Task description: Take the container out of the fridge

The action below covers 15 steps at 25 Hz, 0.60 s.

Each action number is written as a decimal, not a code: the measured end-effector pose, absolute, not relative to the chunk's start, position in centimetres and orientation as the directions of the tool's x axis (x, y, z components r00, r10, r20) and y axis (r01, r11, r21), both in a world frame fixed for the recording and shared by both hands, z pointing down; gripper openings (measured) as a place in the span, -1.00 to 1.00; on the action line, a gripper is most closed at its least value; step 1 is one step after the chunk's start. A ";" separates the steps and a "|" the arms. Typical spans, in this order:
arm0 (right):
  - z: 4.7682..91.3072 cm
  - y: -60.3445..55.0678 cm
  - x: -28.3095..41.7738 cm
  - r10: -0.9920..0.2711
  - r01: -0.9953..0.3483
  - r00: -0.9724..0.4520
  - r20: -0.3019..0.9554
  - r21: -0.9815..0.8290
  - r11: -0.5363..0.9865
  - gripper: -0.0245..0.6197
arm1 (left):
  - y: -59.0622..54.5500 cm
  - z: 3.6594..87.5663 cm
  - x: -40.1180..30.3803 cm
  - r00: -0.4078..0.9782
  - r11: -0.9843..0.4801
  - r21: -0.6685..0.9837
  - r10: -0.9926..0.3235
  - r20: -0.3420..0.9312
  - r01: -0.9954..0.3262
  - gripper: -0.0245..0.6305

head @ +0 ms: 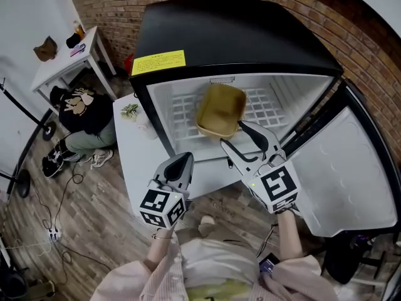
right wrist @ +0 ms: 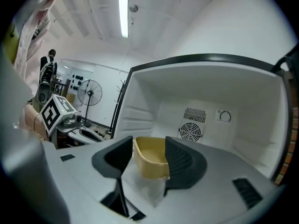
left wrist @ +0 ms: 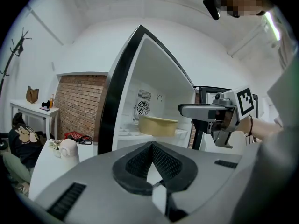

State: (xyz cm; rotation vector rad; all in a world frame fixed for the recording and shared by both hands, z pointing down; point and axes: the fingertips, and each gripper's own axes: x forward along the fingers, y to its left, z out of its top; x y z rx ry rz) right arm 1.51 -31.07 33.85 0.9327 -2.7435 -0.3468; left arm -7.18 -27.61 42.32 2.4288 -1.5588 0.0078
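- We see the right gripper [head: 232, 135] with its jaws spread; in its own view the yellow container [right wrist: 150, 157] shows in the gap between the two dark pads [right wrist: 183, 160], which are not pressed onto it
- From the head view its tips sit at the container's near right corner; we cannot tell whether either tip touches the rim
- The left gripper [head: 187, 157] has its jaws pressed together with nothing between them, and it is held in front of the fridge [head: 232, 36], lower than the right gripper and to its left
- The container lies inside the fridge on the white wire shelf [head: 266, 108], towards the front and a little left of the middle, open side up, and it looks empty to us
- Behind it on the back wall we make out a round fan grille [right wrist: 190, 132] and a dial [right wrist: 225, 116]
- The fridge door [head: 351, 168] stands wide open on the right, and a yellow label [head: 158, 61] is stuck on the black top near its front left edge
- Just left of the fridge is a white table [head: 135, 165] carrying a small plant [head: 130, 110]
- Further left we see a person in black [head: 81, 115] seated on the wooden floor [head: 94, 231], with a white side table [head: 66, 61] beyond and a brick wall [head: 351, 36] behind the fridge
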 end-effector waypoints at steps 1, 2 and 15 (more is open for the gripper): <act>34.0 -31.0 1.3 -0.608 -0.551 -0.778 0.158 0.293 0.782 -0.23 | -27.6 42.3 -7.0 0.430 -0.397 0.209 -0.892 0.142 -0.894 -0.95; 34.2 -31.0 1.1 -0.595 -0.532 -0.784 0.180 0.299 0.792 -0.23 | -27.6 42.3 -6.8 0.434 -0.402 0.208 -0.889 0.142 -0.892 -0.95; 36.1 -31.7 -1.7 -0.457 -0.299 -0.775 0.436 0.385 0.873 -0.24 | -27.6 42.6 -5.0 0.500 -0.461 0.228 -0.852 0.158 -0.858 -0.95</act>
